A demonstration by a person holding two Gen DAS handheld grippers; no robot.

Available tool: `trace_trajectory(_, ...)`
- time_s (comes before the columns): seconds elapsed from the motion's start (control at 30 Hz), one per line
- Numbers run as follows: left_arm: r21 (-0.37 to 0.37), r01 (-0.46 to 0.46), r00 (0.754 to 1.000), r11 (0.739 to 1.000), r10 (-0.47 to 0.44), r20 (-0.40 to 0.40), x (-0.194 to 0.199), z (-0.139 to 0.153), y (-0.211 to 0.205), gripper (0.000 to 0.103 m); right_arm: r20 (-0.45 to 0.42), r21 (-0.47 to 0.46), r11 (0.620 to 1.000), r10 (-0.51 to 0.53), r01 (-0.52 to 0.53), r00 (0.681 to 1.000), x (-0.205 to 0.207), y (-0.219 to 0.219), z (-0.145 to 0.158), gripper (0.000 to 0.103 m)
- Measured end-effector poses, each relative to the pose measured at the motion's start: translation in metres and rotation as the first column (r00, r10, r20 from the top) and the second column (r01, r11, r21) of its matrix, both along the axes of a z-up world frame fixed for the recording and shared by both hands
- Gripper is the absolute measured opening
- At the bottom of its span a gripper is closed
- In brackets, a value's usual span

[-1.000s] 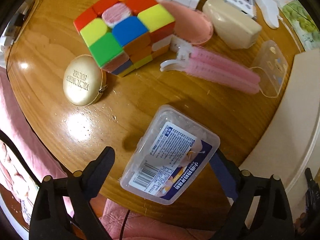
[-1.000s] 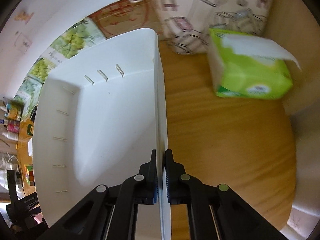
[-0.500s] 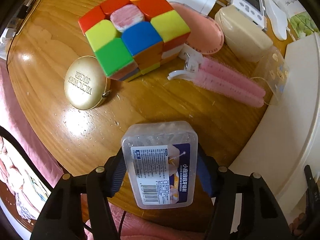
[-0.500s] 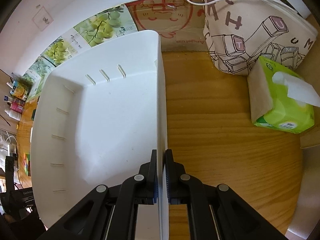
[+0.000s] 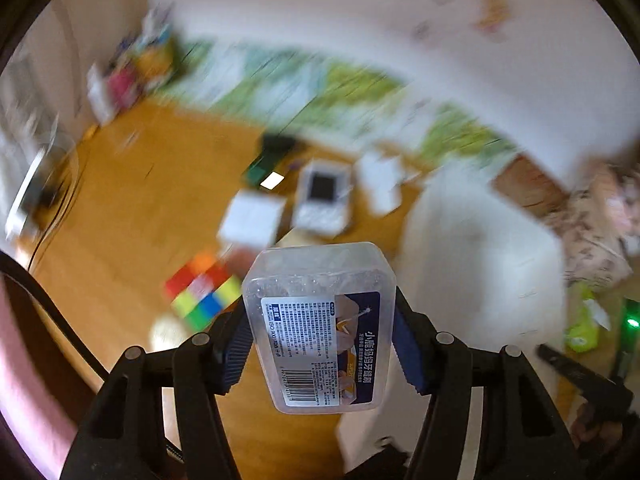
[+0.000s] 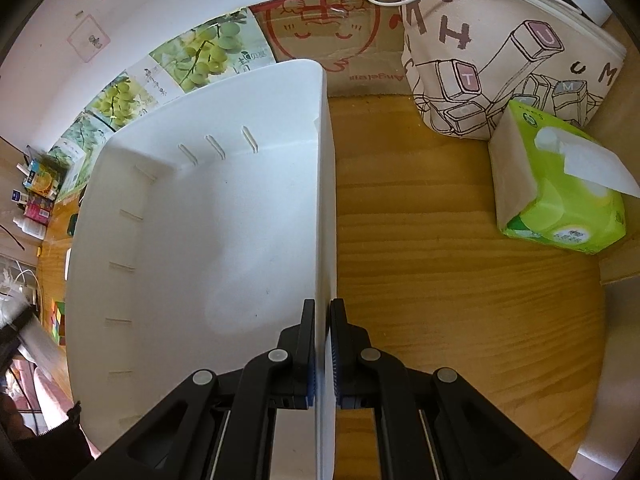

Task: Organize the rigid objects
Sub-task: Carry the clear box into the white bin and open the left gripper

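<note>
— So, what does the left wrist view give you?

— The left gripper (image 5: 320,344) has its blue pads clamped on the two long sides of a clear plastic box (image 5: 320,320) with a printed label and barcode. Those jaws closed in earlier in the last second and now sit steady, with the box between them. The box hangs in the air above the wooden table (image 5: 160,200), and everything behind it is smeared with blur.

— Can you make out anything on the table there?

— Roughly. A colour cube (image 5: 204,294) to the left of the box, a white handheld device with a dark screen (image 5: 322,200) farther off, and a flat white packet (image 5: 254,220) just beside it. To the right is the white bin (image 5: 480,264), only a soft pale shape in this view.

— And the right wrist view?

— That one is sharp. The right gripper (image 6: 322,344) has its fingers pressed nearly together, pinching the thin right-hand wall of the white bin; one finger inside, one outside. You can see the bin's bare floor and the small ribs on its walls, which the left view cannot show.

— Anything else only there?

— A green tissue pack (image 6: 560,196) on the table to the right, and a printed canvas bag (image 6: 500,60) behind it, touching it. The clear box does not appear in this view.
</note>
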State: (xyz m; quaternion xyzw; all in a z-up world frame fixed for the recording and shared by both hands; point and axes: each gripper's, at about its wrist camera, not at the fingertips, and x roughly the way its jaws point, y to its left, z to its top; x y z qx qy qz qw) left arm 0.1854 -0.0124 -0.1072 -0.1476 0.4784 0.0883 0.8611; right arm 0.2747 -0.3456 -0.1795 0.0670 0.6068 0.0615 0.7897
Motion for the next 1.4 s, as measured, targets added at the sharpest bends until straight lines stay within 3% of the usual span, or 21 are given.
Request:
trace_trajectory(0.07,-0.032,0.077,0.994,0.997,-0.075,0.076,-0.001,0.008,-0.015,0.065,-0.002,-0.004,1.0,0.007,-0.007,1.0,-0.002,0.0,0.0,0.006)
trace_trajectory(0.17,-0.046,0.19,0.976,0.981,-0.183,0.12,0.001,0.01,-0.03,0.065,-0.008,-0.002,1.0,0.006,-0.006,1.0,-0.007,-0.002,0.0,0.007)
trace_trajectory(0.37,-0.059,0.374,0.927,0.925,-0.372,0.047,0.007,-0.013,-0.077,0.066,-0.025,-0.005,1.0,-0.006,0.006,1.0,-0.02,-0.004,0.003,0.008)
trace_trajectory(0.6,-0.066,0.468,0.882,0.881,-0.47,-0.027,0.013,-0.035,-0.097,0.07,-0.031,0.005,1.0,-0.025,0.025,0.999,-0.03,-0.008,0.005,0.008)
trace_trajectory(0.73,-0.013,0.448,0.894,0.894,-0.448,0.01,0.007,-0.02,-0.09,0.083,-0.023,-0.009,1.0,-0.02,0.02,1.0,-0.029,-0.006,0.005,0.008)
trace_trajectory(0.93,0.039,0.362,0.932,0.931,-0.362,0.009,0.007,-0.008,-0.049,0.083,-0.008,-0.013,1.0,-0.016,0.016,1.0,-0.027,-0.006,0.005,0.008)
trace_trajectory(1.03,0.079,0.294,0.956,0.953,-0.293,-0.026,0.007,-0.009,-0.014,0.083,-0.006,-0.019,1.0,-0.008,0.008,1.0,-0.026,-0.006,0.005,0.008)
trace_trajectory(1.17,0.105,0.232,0.97,0.967,-0.222,-0.1,0.005,-0.017,0.024,0.083,-0.01,-0.027,1.0,-0.007,0.006,1.0,-0.025,-0.005,0.006,0.008)
trace_trajectory(1.4,0.114,0.166,0.961,0.98,-0.135,-0.239,-0.011,-0.05,0.072,0.083,0.022,-0.041,0.999,-0.028,0.029,0.999,-0.025,-0.005,0.01,0.008)
